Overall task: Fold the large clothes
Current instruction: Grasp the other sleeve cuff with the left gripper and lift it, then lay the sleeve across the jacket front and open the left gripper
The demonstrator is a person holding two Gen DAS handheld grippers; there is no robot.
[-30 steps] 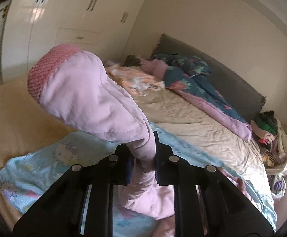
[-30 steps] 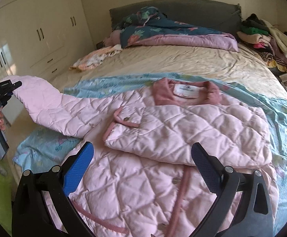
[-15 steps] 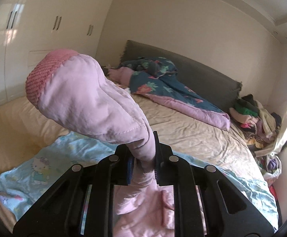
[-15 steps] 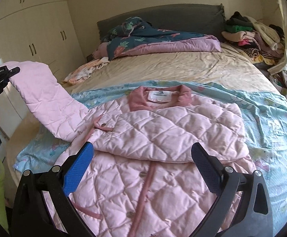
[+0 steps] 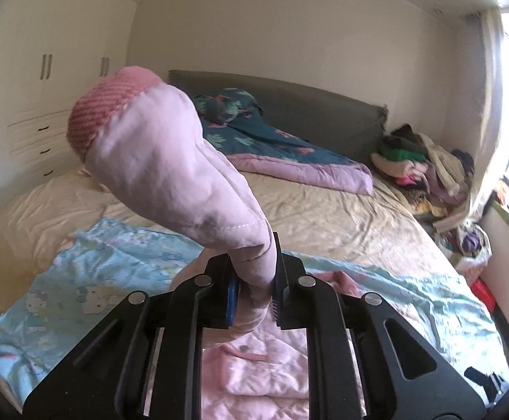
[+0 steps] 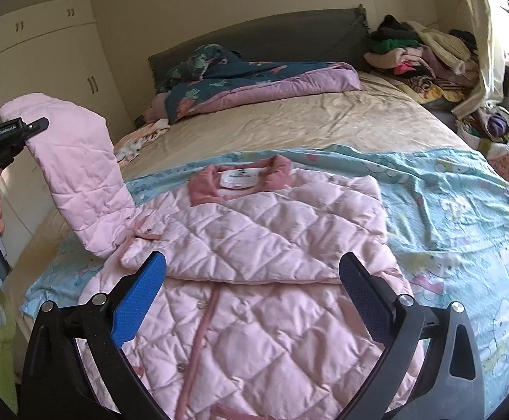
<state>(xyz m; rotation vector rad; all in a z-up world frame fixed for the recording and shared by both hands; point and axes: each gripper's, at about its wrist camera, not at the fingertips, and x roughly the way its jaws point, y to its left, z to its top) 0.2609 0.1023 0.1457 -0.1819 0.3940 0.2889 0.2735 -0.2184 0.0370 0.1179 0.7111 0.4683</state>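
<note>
Sleeve fold, left side: sleeve lifted, not yet laid across

Jacket [image 6: 254, 280] as landmark: a pink quilted coat lying face up on the blue cartoon blanket [image 6: 464, 217], collar [image 6: 240, 178] toward the headboard, hem toward us. One sleeve is already folded across the jacket's chest.

We hold the other sleeve [image 6: 79, 182] in the left gripper [image 5: 254, 280], jaws pressed together on a pinch of fabric just behind the knitted cuff [image 5: 111, 112]. In the right wrist view this sleeve rises from the jacket's left shoulder and stands up and outward, off the jacket's left edge, clear of the blanket.

Right gripper [image 6: 254, 280] hovers over the jacket's lower front with jaws spread wide and nothing between them; its pads do not touch the quilting.

Key relation, as we judge it: the sleeve's long axis runs up and away from the jacket's shoulder, so the fold needs the left gripper carried across the jacket toward its right side, laying the sleeve flat over the chest, roughly parallel to the folded one. The left hand is the only one attached to the sleeve; the right is nearer the jacket body and could steady it.

Risk noted: padded sleeve may spring back or drag the shoulder.
</note>
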